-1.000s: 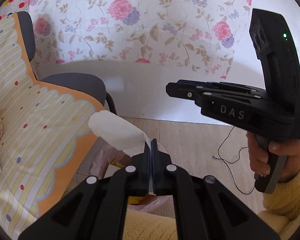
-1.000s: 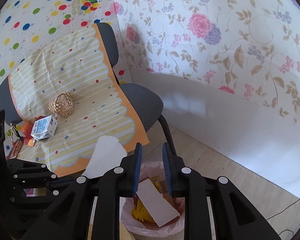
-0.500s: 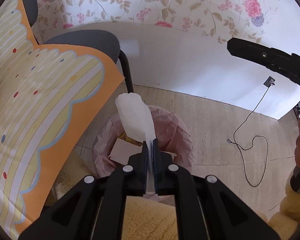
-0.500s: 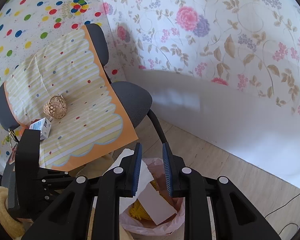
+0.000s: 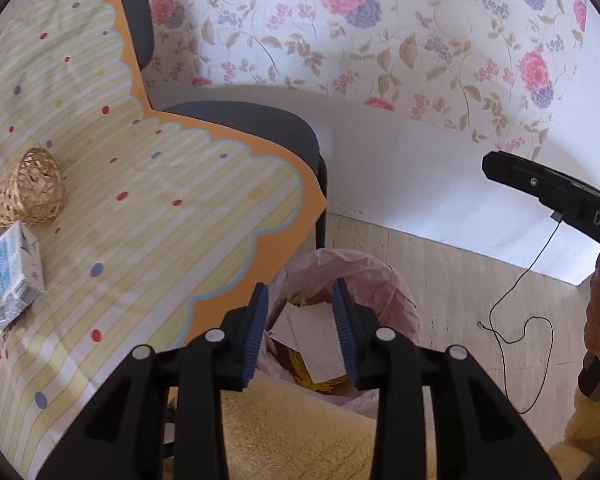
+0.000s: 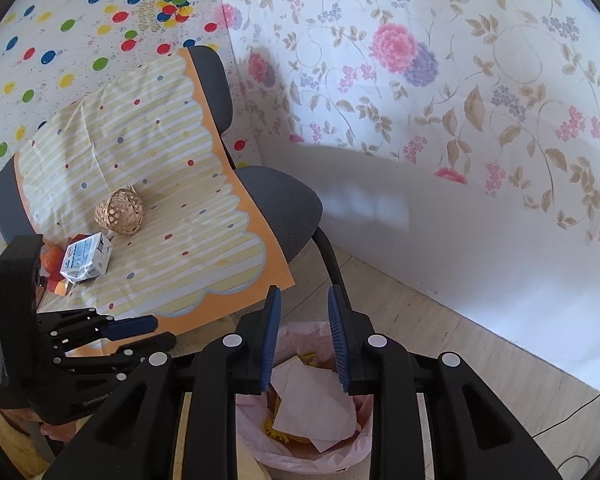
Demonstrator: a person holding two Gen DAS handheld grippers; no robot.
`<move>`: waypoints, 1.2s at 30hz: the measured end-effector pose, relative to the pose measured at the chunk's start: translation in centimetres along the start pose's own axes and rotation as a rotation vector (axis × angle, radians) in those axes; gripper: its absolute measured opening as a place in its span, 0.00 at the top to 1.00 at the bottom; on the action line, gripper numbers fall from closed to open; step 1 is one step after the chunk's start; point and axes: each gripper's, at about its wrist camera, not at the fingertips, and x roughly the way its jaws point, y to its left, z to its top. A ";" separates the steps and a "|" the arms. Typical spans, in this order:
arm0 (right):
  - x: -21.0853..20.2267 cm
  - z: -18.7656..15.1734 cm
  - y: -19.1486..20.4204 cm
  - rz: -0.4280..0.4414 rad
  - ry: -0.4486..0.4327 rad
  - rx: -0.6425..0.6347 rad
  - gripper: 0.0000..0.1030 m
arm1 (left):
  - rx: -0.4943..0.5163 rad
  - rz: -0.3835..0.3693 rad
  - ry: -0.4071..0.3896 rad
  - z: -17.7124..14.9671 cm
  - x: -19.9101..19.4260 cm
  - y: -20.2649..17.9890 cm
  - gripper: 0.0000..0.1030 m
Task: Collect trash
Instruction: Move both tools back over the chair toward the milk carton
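A bin lined with a pink bag (image 5: 380,276) (image 6: 296,456) stands on the floor beside the table, with white paper (image 5: 304,328) (image 6: 312,400) and yellow scraps inside. My left gripper (image 5: 300,286) (image 6: 160,330) hovers above the bin's near rim. Its jaws are opening and nothing is between them. My right gripper (image 6: 304,292) (image 5: 490,168) hangs over the bin from the other side, open a little, its jaws easing wider, with nothing between them. A crushed milk carton (image 5: 8,276) (image 6: 86,260) lies on the striped tablecloth (image 5: 148,216).
A small wicker basket (image 5: 28,188) (image 6: 120,212) lies tipped on the table near the carton, with orange items (image 6: 50,258) beside it. A grey chair (image 5: 252,124) (image 6: 284,204) stands between table and wall. A black cable (image 5: 516,320) trails on the floor.
The left gripper carried the white tissue over the bin, then its jaws parted; the tissue is gone from them. Its view swung back towards the table. The right gripper barely moved.
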 end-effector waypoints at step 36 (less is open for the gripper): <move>11.6 4.2 24.3 0.365 0.079 -0.388 0.49 | -0.513 0.490 -0.142 -9.1 -12.7 23.3 0.42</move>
